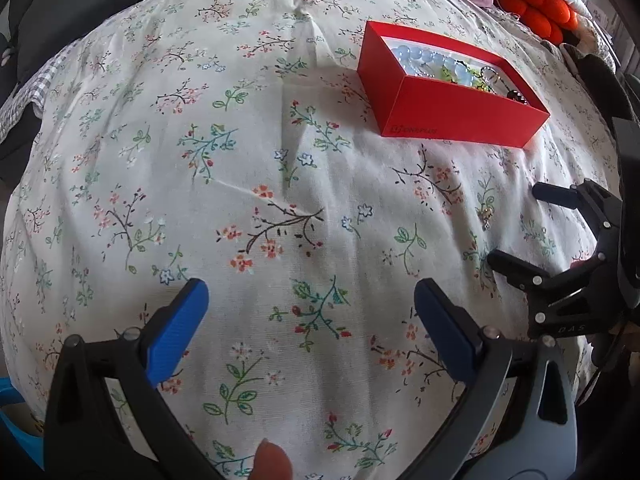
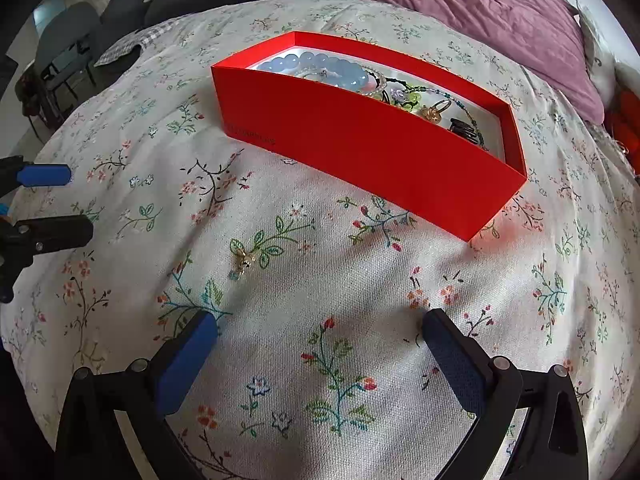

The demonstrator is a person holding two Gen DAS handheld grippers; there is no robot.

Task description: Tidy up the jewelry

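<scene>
You are working on the last loose piece: a small gold charm (image 2: pixel 243 263) lying ahead-left of your right gripper (image 2: pixel 320 334), whose jaws are standing apart and empty. You are holding the left gripper (image 1: pixel 311 300) apart too, idle. Next, I judge, comes a careful pinch, then a carry to the red box (image 2: pixel 372 152) ahead.

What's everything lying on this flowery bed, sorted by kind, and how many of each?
Red boxes: 1, the open red box holding jewelry
Loose jewelry pieces on the floral bedspread: 1, a small gold charm
Pale blue bead bracelets in the box: 1
Gold rings in the box: 1
Other box pieces: tangled, cannot count
Total countable: 4
</scene>
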